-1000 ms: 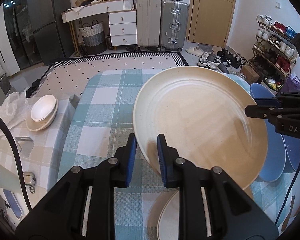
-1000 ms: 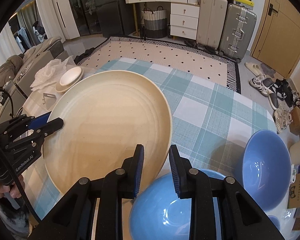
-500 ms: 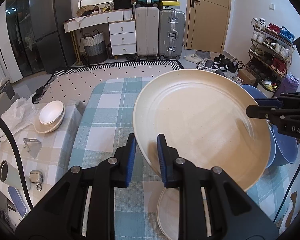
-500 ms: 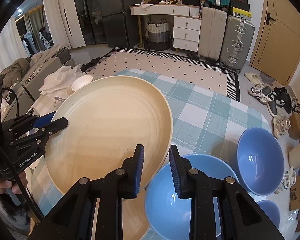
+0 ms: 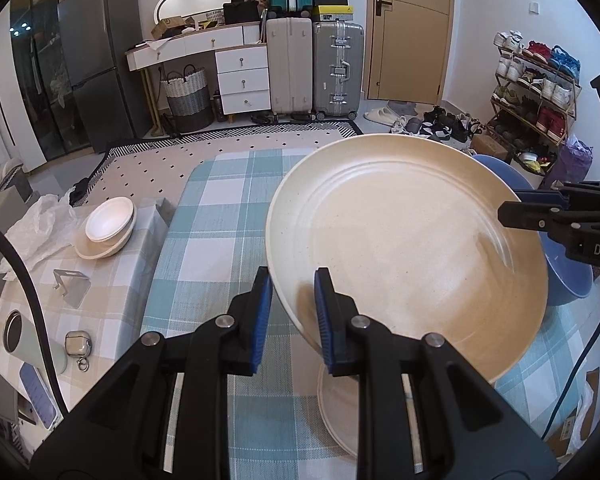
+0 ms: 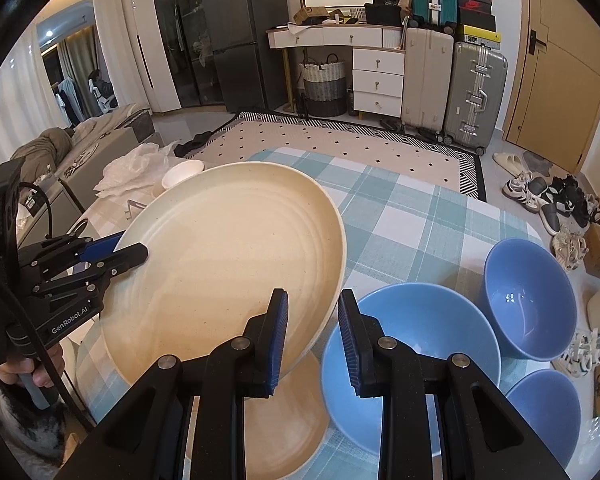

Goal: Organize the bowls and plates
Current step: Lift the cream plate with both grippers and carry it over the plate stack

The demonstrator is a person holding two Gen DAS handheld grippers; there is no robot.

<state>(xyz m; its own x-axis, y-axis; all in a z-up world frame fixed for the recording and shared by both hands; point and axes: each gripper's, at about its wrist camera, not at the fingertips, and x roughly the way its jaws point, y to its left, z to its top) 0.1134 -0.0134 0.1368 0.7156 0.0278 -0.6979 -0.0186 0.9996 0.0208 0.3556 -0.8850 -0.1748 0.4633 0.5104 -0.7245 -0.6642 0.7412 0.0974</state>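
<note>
Two grippers, left gripper [image 5: 290, 312] and right gripper [image 6: 313, 334], clench the cream plate's [image 5: 404, 248] opposite rims.

Two cream plates [image 6: 228, 256], three blue bowls [image 6: 412, 344], two white bowls [image 5: 108, 224]

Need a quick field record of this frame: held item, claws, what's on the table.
held: cream plate, lifted and tilted above the table
left claw: shut on plate's near rim
right claw: shut on the opposite rim
under plate: second cream plate flat on the checked cloth
blue bowls: three, on the right side
side table: stacked white bowls
</note>
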